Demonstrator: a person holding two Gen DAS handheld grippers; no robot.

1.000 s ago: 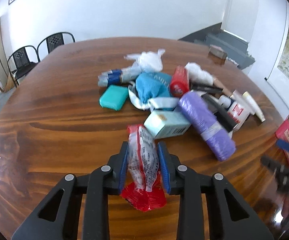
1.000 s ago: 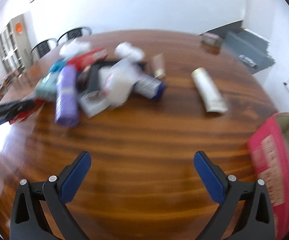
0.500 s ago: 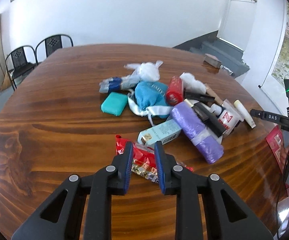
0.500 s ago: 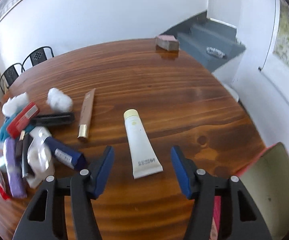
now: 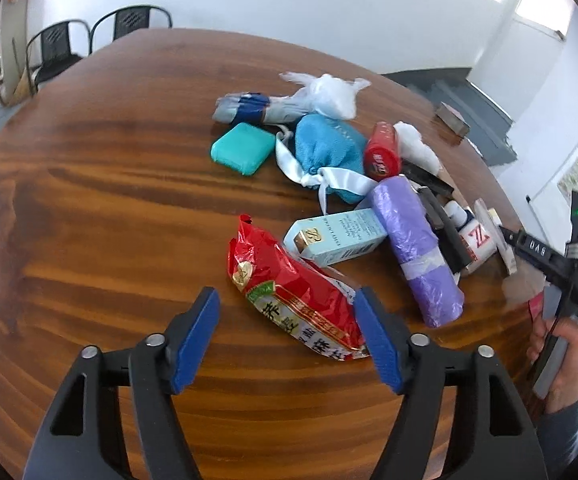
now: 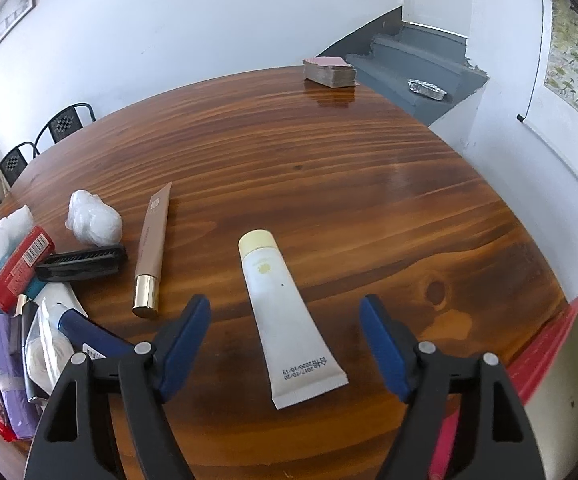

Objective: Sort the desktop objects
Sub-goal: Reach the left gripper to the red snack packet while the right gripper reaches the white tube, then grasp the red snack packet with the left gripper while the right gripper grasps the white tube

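Your left gripper (image 5: 287, 322) has just spread, red packet (image 5: 299, 294) lying unpinched between; your right gripper (image 6: 285, 334), jaws just widened, straddles the white tube (image 6: 285, 316) near the table's (image 6: 329, 184) edge

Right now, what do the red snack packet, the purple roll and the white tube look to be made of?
Red snack packet: glossy printed plastic film, judging by its crinkles and bright highlights.
Purple roll: thin, soft plastic film rolled up, likely bags; it is wrinkled and translucent, with a tape band.
White tube: matte, flexible plastic, probably; its end is crimped flat, its pale yellow cap looks rigid.
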